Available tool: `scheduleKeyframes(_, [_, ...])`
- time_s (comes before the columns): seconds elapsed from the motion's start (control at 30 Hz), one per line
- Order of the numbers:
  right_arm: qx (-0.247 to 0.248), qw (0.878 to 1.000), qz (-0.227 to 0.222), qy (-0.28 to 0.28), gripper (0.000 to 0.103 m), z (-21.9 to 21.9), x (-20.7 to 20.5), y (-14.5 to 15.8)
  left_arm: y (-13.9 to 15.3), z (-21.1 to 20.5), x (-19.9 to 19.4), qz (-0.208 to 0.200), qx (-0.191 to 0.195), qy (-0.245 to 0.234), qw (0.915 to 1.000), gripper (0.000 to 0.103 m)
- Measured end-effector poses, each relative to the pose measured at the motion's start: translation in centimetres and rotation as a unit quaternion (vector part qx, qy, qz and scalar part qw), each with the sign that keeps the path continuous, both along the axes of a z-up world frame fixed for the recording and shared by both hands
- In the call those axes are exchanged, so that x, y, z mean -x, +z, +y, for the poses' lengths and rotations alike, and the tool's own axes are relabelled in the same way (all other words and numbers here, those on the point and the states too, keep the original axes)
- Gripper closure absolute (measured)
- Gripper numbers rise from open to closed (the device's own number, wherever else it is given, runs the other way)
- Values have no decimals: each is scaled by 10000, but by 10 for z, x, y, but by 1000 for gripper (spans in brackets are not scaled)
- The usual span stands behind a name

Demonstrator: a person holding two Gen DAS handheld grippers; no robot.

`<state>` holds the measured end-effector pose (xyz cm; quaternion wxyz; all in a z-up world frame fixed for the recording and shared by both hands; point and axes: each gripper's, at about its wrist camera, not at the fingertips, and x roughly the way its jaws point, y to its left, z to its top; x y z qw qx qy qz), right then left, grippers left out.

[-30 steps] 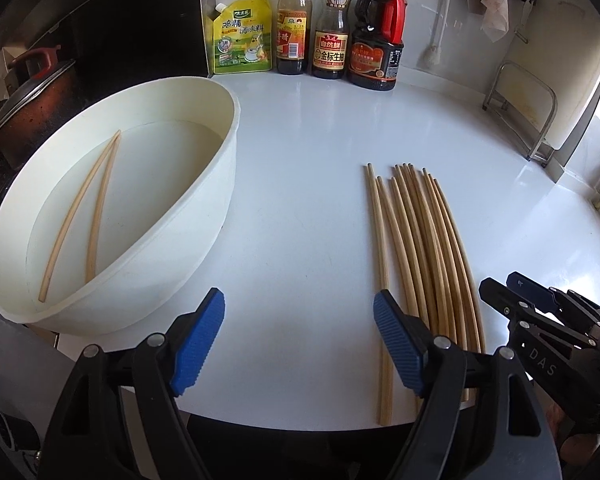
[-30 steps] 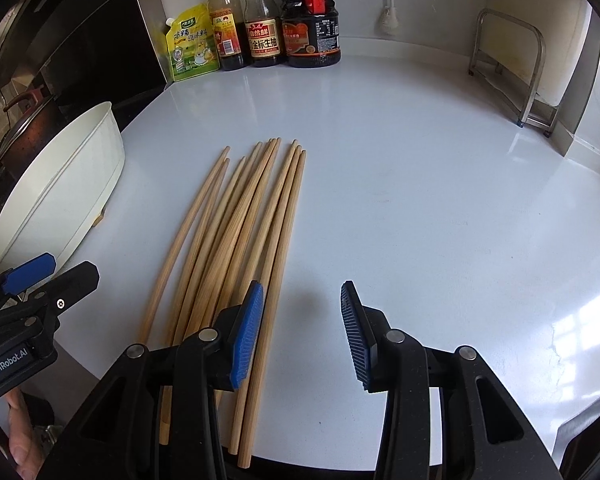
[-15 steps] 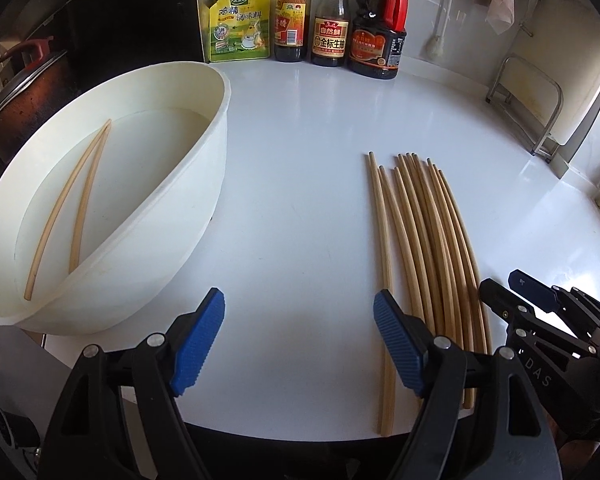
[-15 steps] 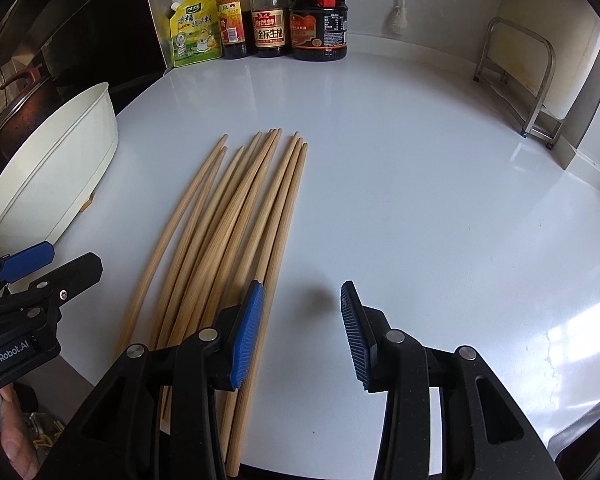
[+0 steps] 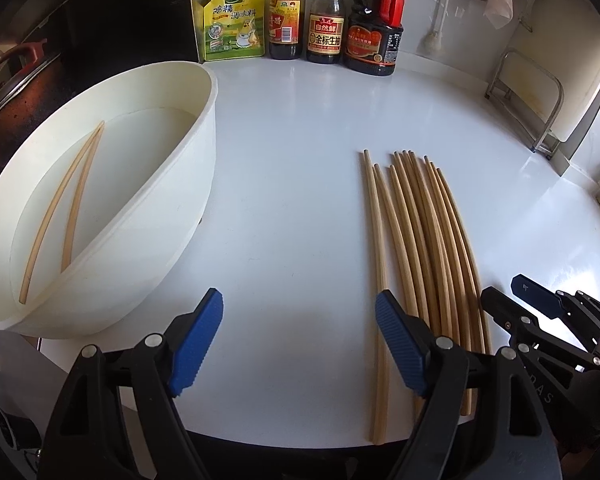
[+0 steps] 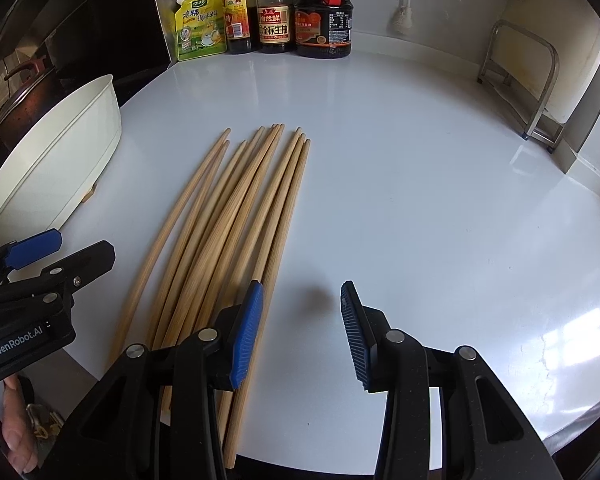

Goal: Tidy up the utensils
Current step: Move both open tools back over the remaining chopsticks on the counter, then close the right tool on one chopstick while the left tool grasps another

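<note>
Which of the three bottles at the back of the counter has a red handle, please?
The right-hand bottle, the widest and darkest, has the red handle; the two slimmer bottles beside it have none.

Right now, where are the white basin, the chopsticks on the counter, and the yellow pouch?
white basin (image 5: 204, 128), left wrist view, right wall.
chopsticks on the counter (image 6: 236, 216), right wrist view, mid-bundle.
yellow pouch (image 5: 234, 24), left wrist view, front label.
</note>
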<state>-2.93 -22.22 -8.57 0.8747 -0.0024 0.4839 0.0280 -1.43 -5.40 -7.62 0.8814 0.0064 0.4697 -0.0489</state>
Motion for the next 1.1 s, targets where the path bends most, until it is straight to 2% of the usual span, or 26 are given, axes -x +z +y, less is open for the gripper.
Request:
scheduleKeyframes(0.53, [84, 9999, 64, -20, 64, -2, 1, -5, -1, -2, -3, -12, -46, 42, 10000, 25])
scheduleKeyframes(0.67, [123, 9999, 20, -76, 64, -6, -1, -6, -3, -3, -4, -54, -45, 55, 10000, 21])
scheduleKeyframes(1.1, [-36, 9995, -90, -307, 64, -33, -2, -6, -10, -26, -19, -96, -309, -49, 9995, 19])
